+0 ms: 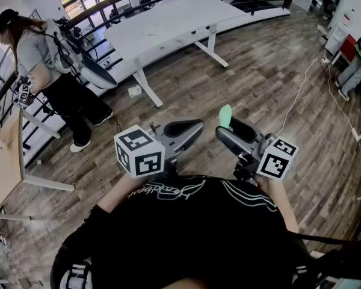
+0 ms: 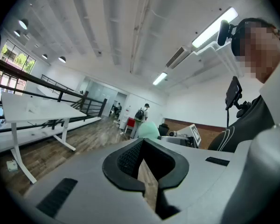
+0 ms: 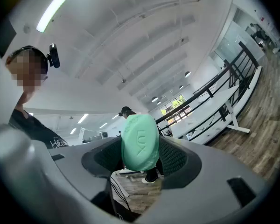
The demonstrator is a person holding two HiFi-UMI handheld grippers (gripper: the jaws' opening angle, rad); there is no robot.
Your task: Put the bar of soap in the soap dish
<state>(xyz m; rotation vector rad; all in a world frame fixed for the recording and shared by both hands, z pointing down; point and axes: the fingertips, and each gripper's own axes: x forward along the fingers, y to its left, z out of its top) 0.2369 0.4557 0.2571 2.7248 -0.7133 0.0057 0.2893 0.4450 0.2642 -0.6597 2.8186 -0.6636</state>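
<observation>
Green soap bar (image 3: 140,143) in level right claw (image 3: 141,160)

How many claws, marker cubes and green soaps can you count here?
Grey claws: 2, the left claw and the right claw.
Black-and-white marker cubes: 2.
Mint-green oval bar of soap: 1, gripped in the right claw.
Total: 5.

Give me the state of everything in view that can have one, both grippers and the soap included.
left gripper: shut, nothing between its jaws.
right gripper: shut on the bar of soap.
bar of soap: gripped on end, held in the air, not in any dish.
ceiling lights: on.
</observation>
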